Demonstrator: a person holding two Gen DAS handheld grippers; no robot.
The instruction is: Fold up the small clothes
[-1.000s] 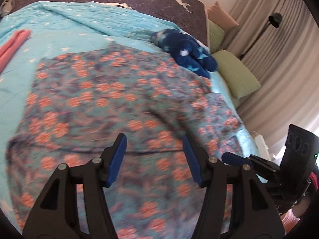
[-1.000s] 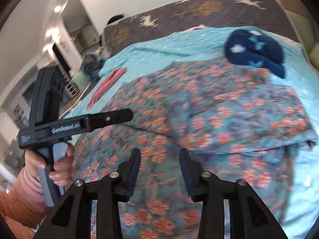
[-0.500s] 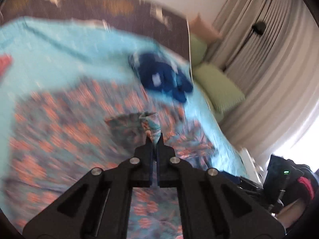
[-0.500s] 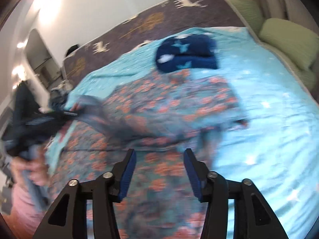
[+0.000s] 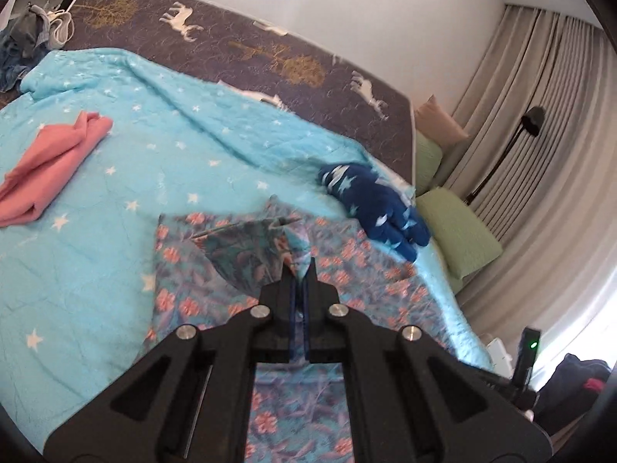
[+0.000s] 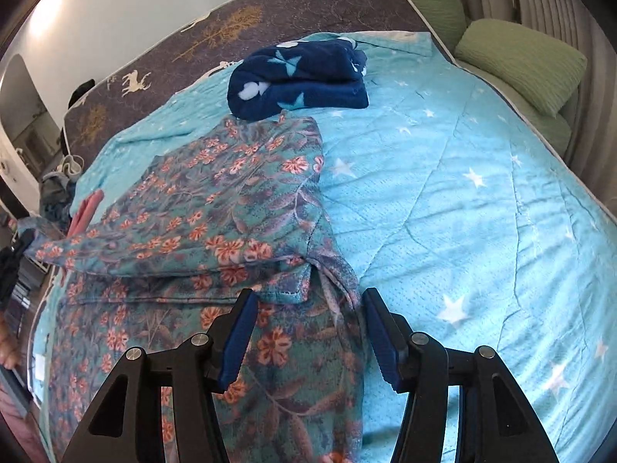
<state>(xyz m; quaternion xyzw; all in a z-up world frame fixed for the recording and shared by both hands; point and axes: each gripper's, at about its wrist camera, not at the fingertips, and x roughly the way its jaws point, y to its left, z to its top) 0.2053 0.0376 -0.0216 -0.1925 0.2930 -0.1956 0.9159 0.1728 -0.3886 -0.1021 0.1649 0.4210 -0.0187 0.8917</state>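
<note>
Mid-fold: left gripper (image 5: 299,281) clamped on the lifted garment (image 6: 239,208) edge, right gripper (image 6: 308,332) jaws apart, empty; next likely lay edge across.

On the bed lie one floral garment (image 6: 216,208), one folded navy star-print blanket (image 6: 297,81) and one pink cloth (image 5: 50,162), with two green pillows (image 6: 516,58) at right.

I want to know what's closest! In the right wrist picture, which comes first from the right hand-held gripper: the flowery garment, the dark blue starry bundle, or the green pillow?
1. Flowery garment: directly beneath the open right hand-held gripper, spreading left.
2. Dark blue starry bundle: farther up the bed, just beyond the garment's far edge.
3. Green pillow: farthest, off the bed's far right corner.
</note>
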